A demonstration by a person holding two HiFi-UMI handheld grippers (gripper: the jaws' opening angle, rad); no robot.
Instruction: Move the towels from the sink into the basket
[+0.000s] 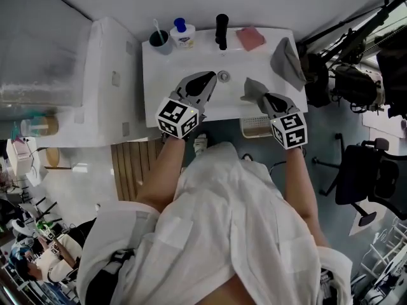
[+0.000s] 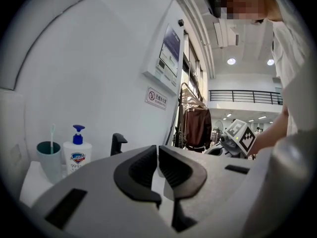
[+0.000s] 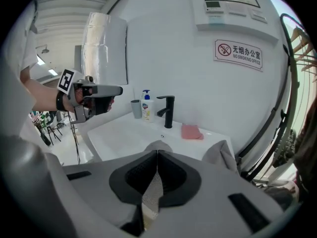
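bright even light, fisheye edges, sharp

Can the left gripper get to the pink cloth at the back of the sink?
Probably yes. The left gripper, shut and empty, hovers over the sink, with nothing standing between it and the pink cloth. The black tap stands beside the cloth, so steer past that.

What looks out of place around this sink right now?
One grey towel lies crumpled on the sink's right rim and seems to overhang its edge. The right gripper is shut on a second grey towel. Nothing looks spilled or damaged.
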